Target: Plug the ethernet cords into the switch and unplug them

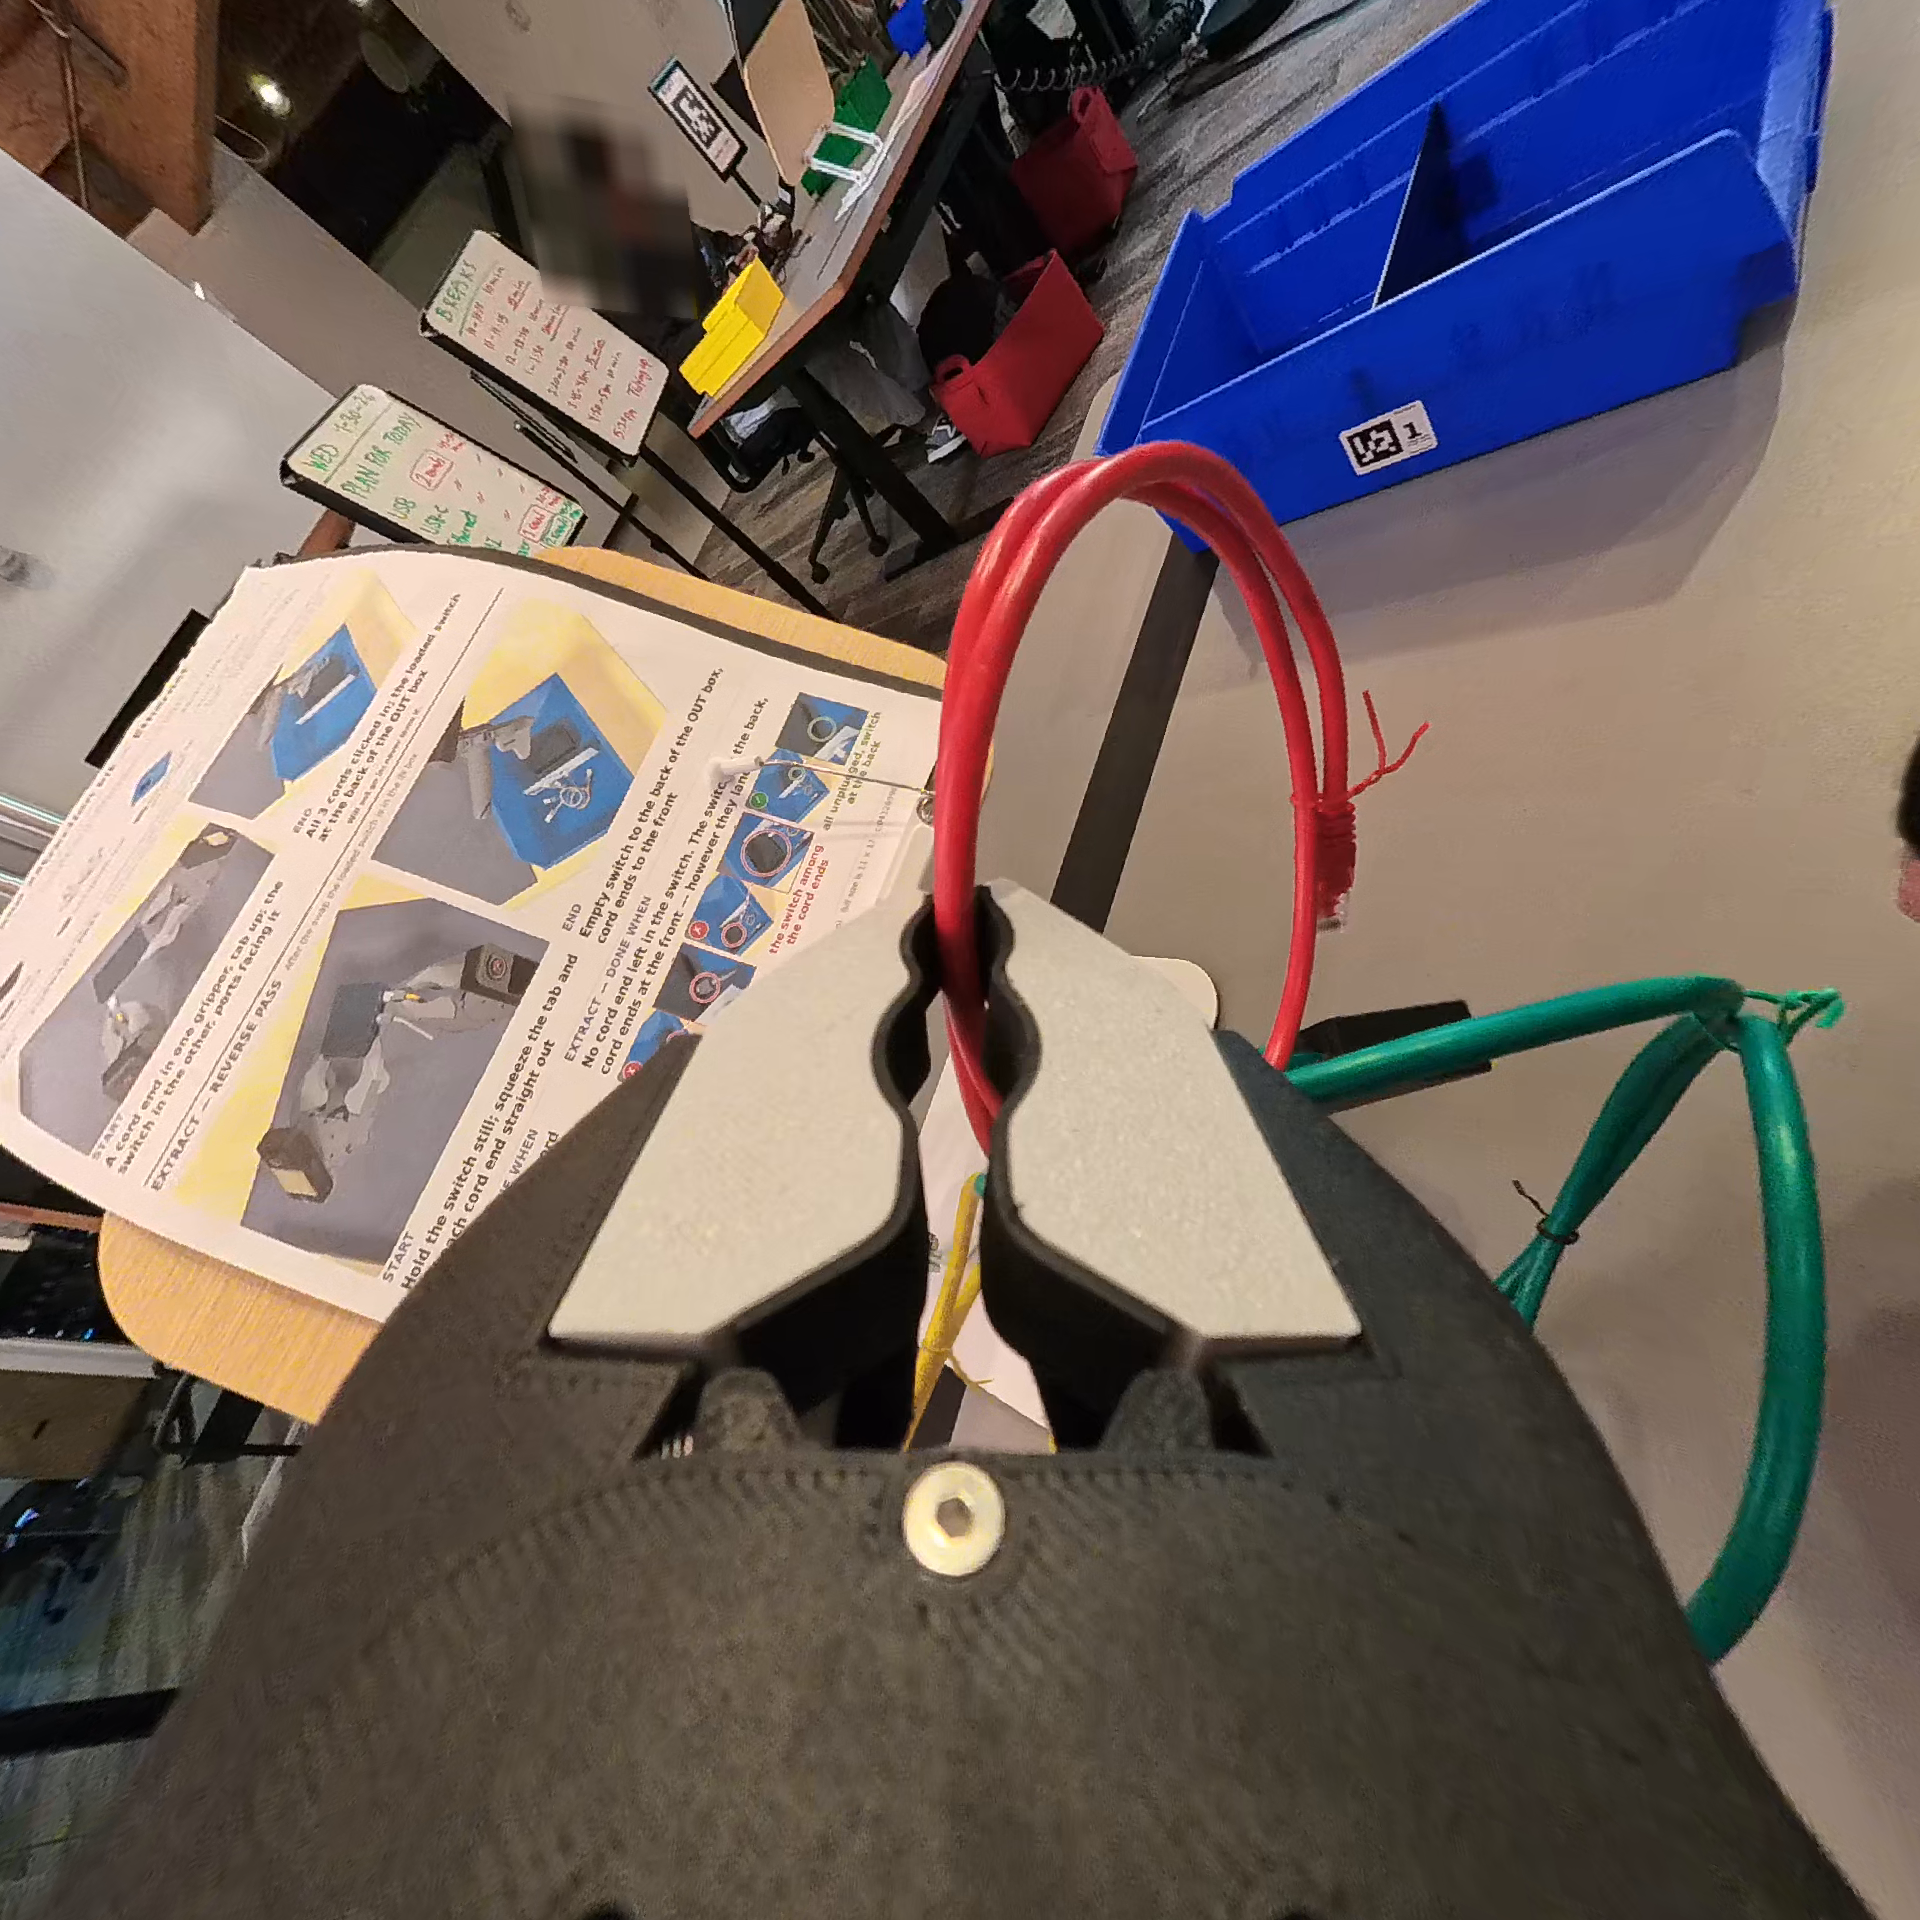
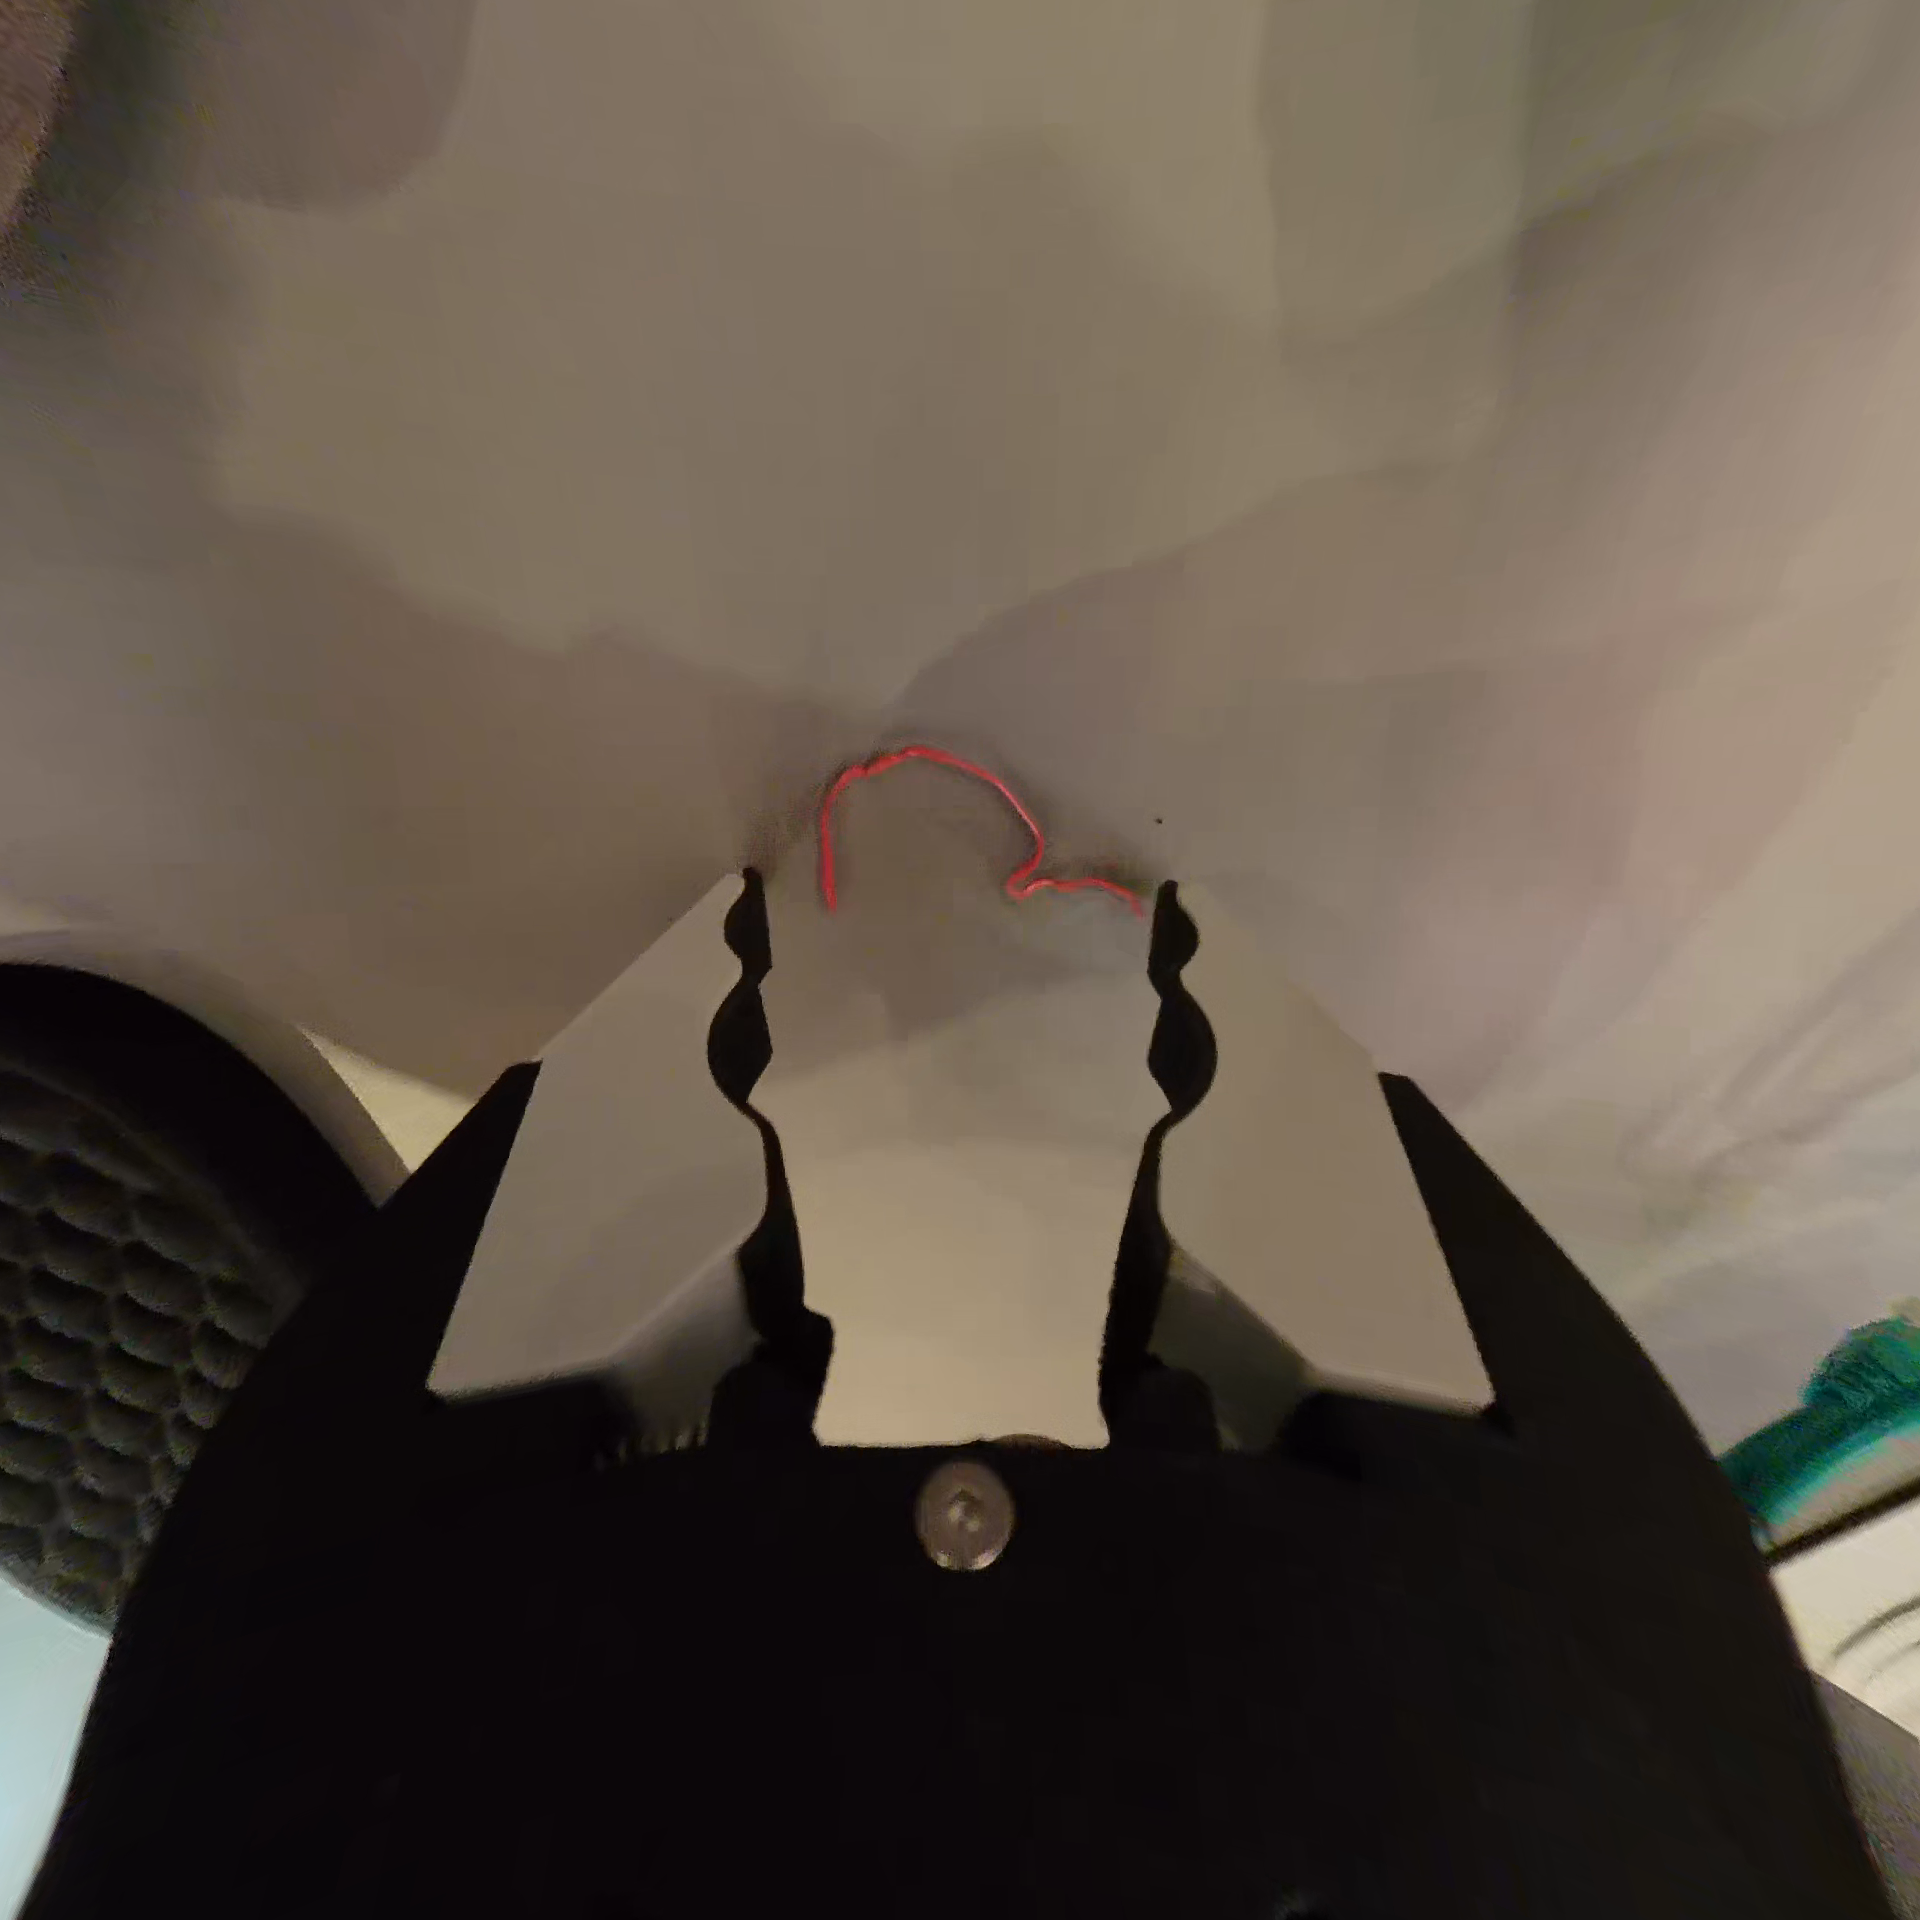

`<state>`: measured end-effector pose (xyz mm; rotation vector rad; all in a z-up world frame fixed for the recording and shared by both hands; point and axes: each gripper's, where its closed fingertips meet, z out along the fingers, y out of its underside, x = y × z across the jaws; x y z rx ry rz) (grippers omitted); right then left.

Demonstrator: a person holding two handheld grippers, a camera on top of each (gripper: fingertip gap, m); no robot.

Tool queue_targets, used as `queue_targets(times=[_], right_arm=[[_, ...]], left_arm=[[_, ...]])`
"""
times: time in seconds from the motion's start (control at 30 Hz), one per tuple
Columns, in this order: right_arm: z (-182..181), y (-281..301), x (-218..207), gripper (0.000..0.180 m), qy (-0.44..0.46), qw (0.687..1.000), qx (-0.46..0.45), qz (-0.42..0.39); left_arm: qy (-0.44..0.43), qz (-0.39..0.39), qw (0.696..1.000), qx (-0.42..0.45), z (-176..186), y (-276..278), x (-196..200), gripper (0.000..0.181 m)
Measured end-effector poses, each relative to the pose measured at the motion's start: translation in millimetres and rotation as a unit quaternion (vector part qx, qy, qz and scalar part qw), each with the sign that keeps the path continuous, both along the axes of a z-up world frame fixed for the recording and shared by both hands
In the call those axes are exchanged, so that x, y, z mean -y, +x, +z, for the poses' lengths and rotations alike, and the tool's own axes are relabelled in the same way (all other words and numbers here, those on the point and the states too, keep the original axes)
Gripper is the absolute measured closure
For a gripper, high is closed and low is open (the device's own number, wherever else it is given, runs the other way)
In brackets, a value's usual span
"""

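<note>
left gripper [image 1: 961,925] pinches the red cord [image 1: 1143,478], looping toward 12 o'clock; right gripper [image 2: 956,894] gapes empty over a red tie [image 2: 914,764].

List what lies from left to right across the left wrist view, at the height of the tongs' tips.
Printed instruction sheet → red ethernet cord, pinched in the left tongs → its dangling red plug → green ethernet cord.

Writing on sheet [image 1: 416,883], whiteboards [image 1: 551,343], bin sticker [image 1: 1387,436]
</note>
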<state>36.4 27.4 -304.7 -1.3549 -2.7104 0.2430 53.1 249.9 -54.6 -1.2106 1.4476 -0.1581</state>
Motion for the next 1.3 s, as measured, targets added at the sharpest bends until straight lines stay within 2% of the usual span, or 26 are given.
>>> queue_targets(times=[0.37,0.63,0.73,0.83,0.97,1.1,1.2,1.3], right_arm=[[0.3,-0.8,0.7,0.143,-0.026,0.998,-0.011,-0.048],[0.0,1.2,0.7,0.149,-0.031,0.995,-0.021,-0.091],[-0.1,2.1,0.8,0.159,-0.032,0.994,-0.024,-0.106],[-0.3,2.9,1.3,0.161,-0.033,0.992,-0.03,-0.121],[-0.4,3.6,1.5,0.164,-0.034,0.988,-0.042,-0.146],[-0.5,4.7,1.1,0.15,-0.034,0.983,-0.049,-0.176],[-0.7,5.6,3.9,0.152,-0.037,0.98,-0.055,-0.189],[0.1,7.4,6.0,0.133,-0.039,0.977,-0.054,-0.203]], left_arm=[[0.0,0.0,1.0,0.005,2.6,-2.2,-0.3,0.176],[0.001,-0.001,1.0,0.006,4.0,-2.2,1.3,0.176],[0.001,-0.002,1.0,0.006,4.4,-2.1,1.9,0.176],[0.001,-0.003,1.0,0.007,4.9,-2.3,2.2,0.176],[0.0,-0.004,1.0,0.007,4.4,-1.7,2.6,0.176],[0.0,-0.004,1.0,0.006,3.8,-0.8,3.0,0.176],[0.0,-0.005,1.0,0.006,3.6,-0.3,3.5,0.176],[0.0,-0.005,1.0,0.004,3.0,0.2,3.7,0.176]])
